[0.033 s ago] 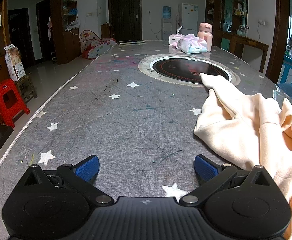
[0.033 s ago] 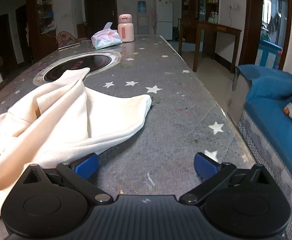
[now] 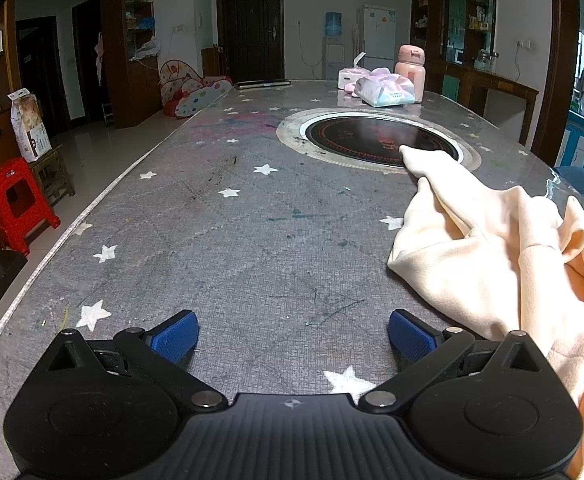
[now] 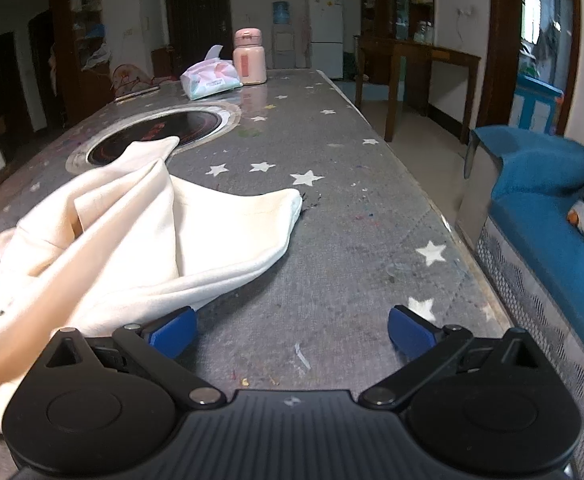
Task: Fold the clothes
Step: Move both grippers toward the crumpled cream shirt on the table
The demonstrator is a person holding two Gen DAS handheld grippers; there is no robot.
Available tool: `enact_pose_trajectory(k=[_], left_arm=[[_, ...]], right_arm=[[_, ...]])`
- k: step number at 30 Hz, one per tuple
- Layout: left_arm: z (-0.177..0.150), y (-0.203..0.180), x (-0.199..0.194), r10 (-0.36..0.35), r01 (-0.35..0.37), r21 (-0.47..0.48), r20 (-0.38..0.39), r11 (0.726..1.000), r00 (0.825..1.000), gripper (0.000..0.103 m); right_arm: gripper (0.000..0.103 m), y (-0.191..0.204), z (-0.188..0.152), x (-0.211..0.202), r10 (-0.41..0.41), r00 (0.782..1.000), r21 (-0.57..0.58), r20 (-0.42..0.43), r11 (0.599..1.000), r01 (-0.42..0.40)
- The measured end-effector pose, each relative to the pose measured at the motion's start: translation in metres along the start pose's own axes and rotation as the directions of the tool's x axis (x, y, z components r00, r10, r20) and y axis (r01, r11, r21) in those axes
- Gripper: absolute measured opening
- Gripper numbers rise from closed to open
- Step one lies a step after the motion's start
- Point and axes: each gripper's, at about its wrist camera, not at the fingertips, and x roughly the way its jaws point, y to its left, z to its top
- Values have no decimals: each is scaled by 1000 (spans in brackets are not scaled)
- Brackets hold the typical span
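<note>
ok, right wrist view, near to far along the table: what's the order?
right gripper → cream garment → round cooktop → tissue pack → pink bottle

This is a lived-in home, an open dining and living room. A long table (image 3: 220,240) under a star-print cover has a built-in hotpot burner (image 3: 376,140). A white fridge (image 3: 376,36) and water dispenser (image 3: 333,48) stand by the far wall, a blue sofa (image 4: 544,216) sits alongside, and a red plastic stool (image 3: 18,200) stands on the tiled floor.
</note>
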Motion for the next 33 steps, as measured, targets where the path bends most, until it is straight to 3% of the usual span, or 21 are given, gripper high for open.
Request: enact_pose_trajectory(k=[8, 21, 33], left_arm=[[-2, -1, -10, 3, -3, -4, -33, 1000, 999, 103], [-12, -3, -34, 37, -37, 5, -88, 999, 995, 103], [-21, -3, -54, 21, -22, -8, -112, 1000, 993, 103]], right_arm=[[103, 2, -7, -30, 42, 994, 65, 97, 997, -49], [103, 34, -23, -62, 121, 990, 18, 69, 992, -123], [103, 57, -36, -72, 167, 985, -27, 42, 986, -166]])
